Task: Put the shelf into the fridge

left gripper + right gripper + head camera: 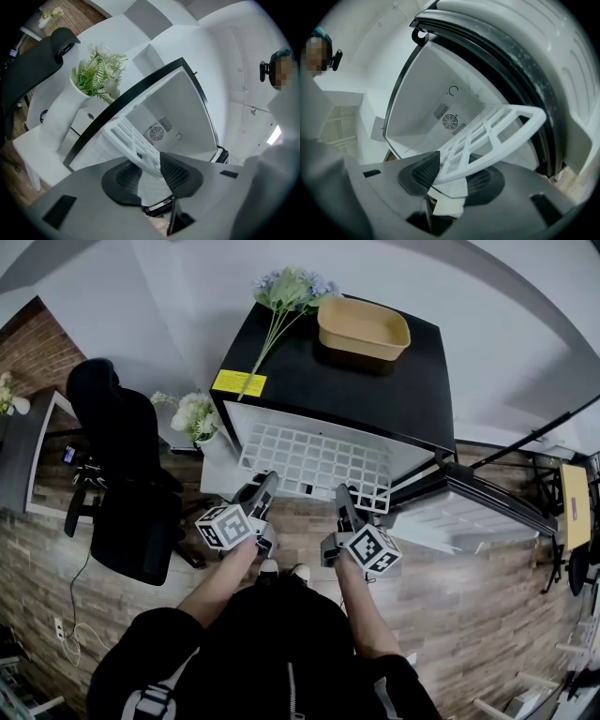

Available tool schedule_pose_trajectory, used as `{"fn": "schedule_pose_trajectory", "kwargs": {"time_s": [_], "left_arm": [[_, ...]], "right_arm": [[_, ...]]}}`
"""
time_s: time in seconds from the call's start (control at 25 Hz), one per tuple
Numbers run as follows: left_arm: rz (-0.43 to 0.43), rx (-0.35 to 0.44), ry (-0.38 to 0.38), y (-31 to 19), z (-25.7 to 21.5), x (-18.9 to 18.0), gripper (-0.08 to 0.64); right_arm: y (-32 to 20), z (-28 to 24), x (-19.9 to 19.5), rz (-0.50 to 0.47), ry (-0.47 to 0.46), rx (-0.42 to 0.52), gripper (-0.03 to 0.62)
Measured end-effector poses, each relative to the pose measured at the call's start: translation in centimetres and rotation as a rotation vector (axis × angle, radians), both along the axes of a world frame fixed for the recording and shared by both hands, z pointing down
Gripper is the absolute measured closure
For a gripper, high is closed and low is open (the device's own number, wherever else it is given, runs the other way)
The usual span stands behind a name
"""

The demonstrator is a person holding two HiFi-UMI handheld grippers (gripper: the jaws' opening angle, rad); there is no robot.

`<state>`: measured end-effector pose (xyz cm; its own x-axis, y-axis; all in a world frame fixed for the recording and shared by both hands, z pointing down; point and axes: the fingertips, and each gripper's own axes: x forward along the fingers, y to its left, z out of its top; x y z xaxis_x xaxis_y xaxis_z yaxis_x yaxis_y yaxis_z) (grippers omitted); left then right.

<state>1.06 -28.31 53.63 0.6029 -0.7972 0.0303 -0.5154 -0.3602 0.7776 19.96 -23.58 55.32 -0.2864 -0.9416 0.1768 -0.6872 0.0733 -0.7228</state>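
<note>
A white grid shelf (314, 460) lies level in the mouth of the black mini fridge (309, 371), whose door (469, 507) hangs open to the right. My left gripper (264, 487) is shut on the shelf's near edge at its left, my right gripper (343, 499) on the same edge at its right. In the left gripper view the shelf (133, 140) runs edge-on between the two dark pads of the left gripper (150, 169) toward the white fridge interior (187, 108). The right gripper view has the shelf (497, 129) reaching from the right gripper (454, 174) into the cavity, with a round fan grille (450, 122) on the back wall.
On the fridge top lie a bunch of blue flowers (286, 296) and a tan tray (364, 331). A white vase of flowers (192, 415) stands on a white side table left of the fridge. A black office chair (127, 474) is further left. A black stand (534, 432) leans at the right.
</note>
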Motion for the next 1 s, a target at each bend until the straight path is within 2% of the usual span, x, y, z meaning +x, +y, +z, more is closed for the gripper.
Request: {"fn": "schedule_pose_trajectory", "kwargs": {"time_s": [1.0], "left_arm": [[-0.023, 0.013, 0.0, -3.9, 0.0, 0.9, 0.434]], "right_arm": [[-4.1, -0.7, 1.2, 0.026, 0.016, 0.015, 0.433]]}}
